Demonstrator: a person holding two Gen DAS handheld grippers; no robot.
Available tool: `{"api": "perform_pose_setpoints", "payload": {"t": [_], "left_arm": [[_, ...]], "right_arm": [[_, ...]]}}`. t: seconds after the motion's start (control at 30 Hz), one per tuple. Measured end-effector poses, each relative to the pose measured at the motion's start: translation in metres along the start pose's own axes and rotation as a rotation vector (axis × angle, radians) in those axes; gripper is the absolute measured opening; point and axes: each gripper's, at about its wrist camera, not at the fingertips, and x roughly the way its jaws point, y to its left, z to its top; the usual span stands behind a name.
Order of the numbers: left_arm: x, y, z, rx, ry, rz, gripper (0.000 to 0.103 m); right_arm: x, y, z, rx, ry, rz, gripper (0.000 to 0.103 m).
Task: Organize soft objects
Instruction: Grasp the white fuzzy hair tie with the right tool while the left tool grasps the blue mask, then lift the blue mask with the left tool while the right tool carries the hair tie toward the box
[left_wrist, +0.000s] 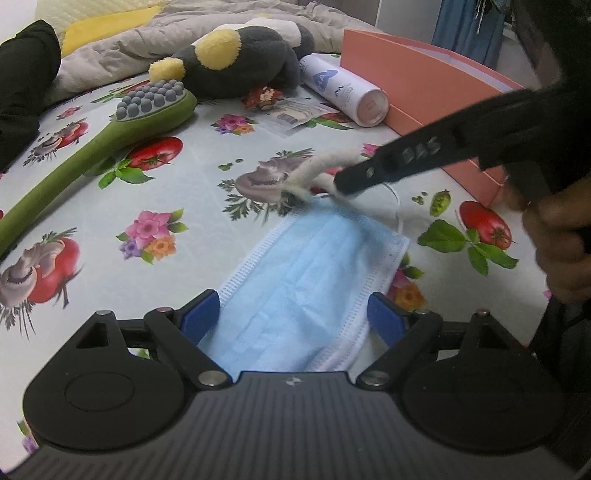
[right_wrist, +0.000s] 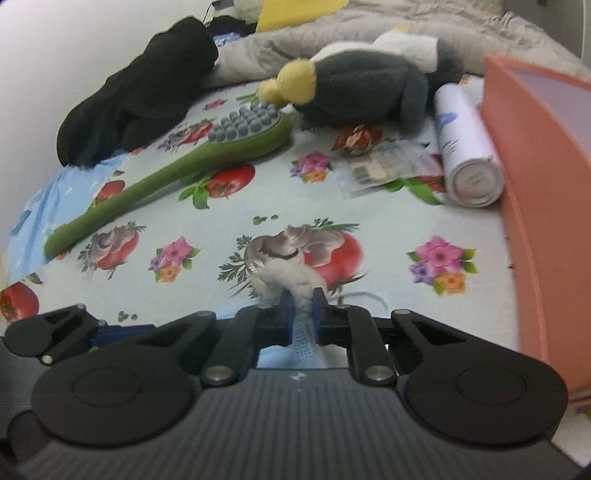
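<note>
Little of the sorting is being shown as finished: the pink box at the upper right of the left wrist view is being seen only from outside, so whether anything is lying in it cannot be told. At the centre of that view, a fluffy white strip is being pinched by the right gripper, whose jaws are closed tight on it; in the right wrist view the same white tuft is being squeezed between the blue pads just above the lower middle of the frame. The strip is lying at the far edge of a blue face mask, which is spread flat on the flowered bed sheet. The left gripper is being held with its jaws wide apart on either side of the mask's near end; the pads are not pressing on it, so nothing is being held there. Everything else is being left untouched on the bed: the grey and yellow plush toy at the upper middle, the black garment at the upper left, the green massage brush, the white spray can beside the box, and a small packet. By this reading, the task is being judged as barely begun, with the strip as the item in hand and the mask, toy and garment still to be gathered.
</note>
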Motion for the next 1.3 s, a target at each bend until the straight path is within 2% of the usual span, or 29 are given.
{"api": "perform_pose_setpoints", "payload": {"t": [0.2, 0.5, 0.7, 0.77, 0.87, 1.3], "left_arm": [[-0.005, -0.019, -0.009, 0.035, -0.008, 0.014, 0.085], [-0.01, -0.015, -0.011, -0.039, -0.031, 0.06, 0.062], [-0.011, -0.01, -0.006, -0.105, -0.031, 0.098, 0.037], [-0.012, -0.008, -0.004, -0.13, -0.026, 0.105, 0.022], [-0.013, -0.007, -0.002, -0.182, -0.016, 0.107, 0.011], [-0.029, -0.025, 0.002, -0.346, -0.016, 0.09, 0.008]], "right_arm": [[-0.03, -0.004, -0.008, 0.015, -0.038, -0.035, 0.013], [-0.071, -0.014, -0.026, 0.037, -0.07, -0.088, 0.013], [-0.081, -0.019, -0.049, 0.05, -0.041, -0.105, 0.013], [-0.08, -0.018, -0.057, 0.048, -0.027, -0.103, 0.013], [-0.076, -0.017, -0.064, 0.055, -0.009, -0.09, 0.013], [-0.092, -0.021, -0.061, 0.062, -0.03, -0.069, 0.011]]}}
